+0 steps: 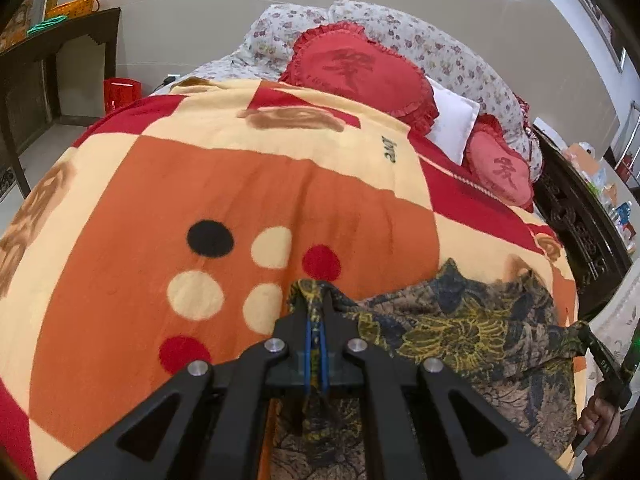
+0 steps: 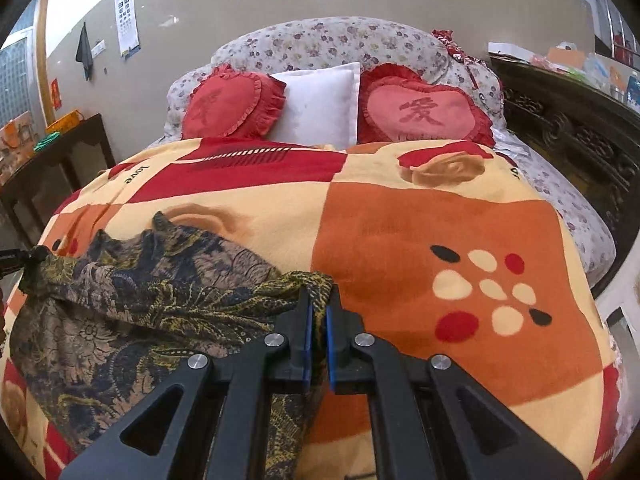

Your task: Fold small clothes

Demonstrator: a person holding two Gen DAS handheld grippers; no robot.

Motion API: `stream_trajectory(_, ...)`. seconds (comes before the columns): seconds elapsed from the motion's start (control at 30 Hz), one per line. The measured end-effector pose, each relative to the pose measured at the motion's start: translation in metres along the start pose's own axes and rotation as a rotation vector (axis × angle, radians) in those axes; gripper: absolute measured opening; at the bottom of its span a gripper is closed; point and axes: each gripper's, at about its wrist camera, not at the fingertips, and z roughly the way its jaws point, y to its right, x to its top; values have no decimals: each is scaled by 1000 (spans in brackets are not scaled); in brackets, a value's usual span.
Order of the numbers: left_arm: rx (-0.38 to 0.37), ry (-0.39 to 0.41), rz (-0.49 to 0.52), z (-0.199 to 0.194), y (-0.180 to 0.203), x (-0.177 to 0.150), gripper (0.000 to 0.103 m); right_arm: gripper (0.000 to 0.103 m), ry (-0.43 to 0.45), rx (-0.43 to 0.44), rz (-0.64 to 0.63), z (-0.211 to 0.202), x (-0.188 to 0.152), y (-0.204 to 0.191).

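I have a dark patterned garment (image 1: 460, 332) pinched at two corners, one in each of my grippers, and it lies stretched across the near part of the orange, cream and red blanket (image 1: 224, 184) that covers the bed. My left gripper (image 1: 318, 312) is clenched on a bunched corner of the cloth — the fabric wraps over the fingertips and hangs down between the blue pads. That corner sits just beside the cluster of black, cream and red dots printed on the blanket. My right gripper (image 2: 319, 300) is likewise clamped on the opposite corner, with a fold of fabric squeezed between its blue pads. Between the two grips the top edge of the garment runs taut; the rest lies rumpled on the blanket, well short of the red heart-shaped cushions (image 2: 424, 114) and white pillow (image 2: 320, 106) at the blanket's far end.
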Motion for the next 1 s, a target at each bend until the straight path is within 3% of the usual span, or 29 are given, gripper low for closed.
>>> stream_trajectory(0.07,42,-23,20,9,1,-4,13,7,-29,-2,10,10,-5,2)
stream_trajectory(0.1,76,-42,36,16,0,-8,29,7,-55,3,21,16,-9,2)
stream_trajectory(0.17,104,-80,44,25,-4,-12,47,8,-94,15,39,24,-13,5)
stream_trajectory(0.27,55,-84,31,17,-17,-13,53,9,-78,56,95,12,-14,15)
stream_trajectory(0.37,119,-33,37,-6,-25,-11,73,11,-31,105,121,-15,-13,23)
stream_trajectory(0.4,127,-8,50,-15,-24,-12,73,12,-20,103,118,-23,-13,24)
stream_trajectory(0.47,144,38,84,-34,-16,-16,73,12,-3,101,118,-37,-12,27)
stream_trajectory(0.57,84,95,141,-58,15,-33,73,12,13,92,127,-54,-14,21)
stream_trajectory(0.7,60,183,237,-73,77,-70,73,13,1,111,80,-56,-20,-25)
stream_trajectory(0.77,37,179,252,-66,100,-85,73,13,-14,84,44,-52,-28,-51)
stream_trajectory(0.8,10,139,280,-55,114,-96,71,13,-22,67,32,-48,-31,-62)
stream_trajectory(0.83,12,104,304,-43,123,-104,55,13,-35,37,22,-42,-36,-75)
stream_trajectory(0.87,28,51,320,-27,129,-111,31,14,-47,-4,22,-35,-42,-83)
stream_trajectory(0.9,38,2,314,-15,130,-116,23,19,-66,-31,31,-28,-47,-87)
stream_trajectory(0.93,44,-46,285,-1,125,-122,23,22,-100,-51,44,-18,-55,-89)
stream_trajectory(1.0,14,-31,247,4,115,-130,23,25,-151,-62,61,2,-74,-87)
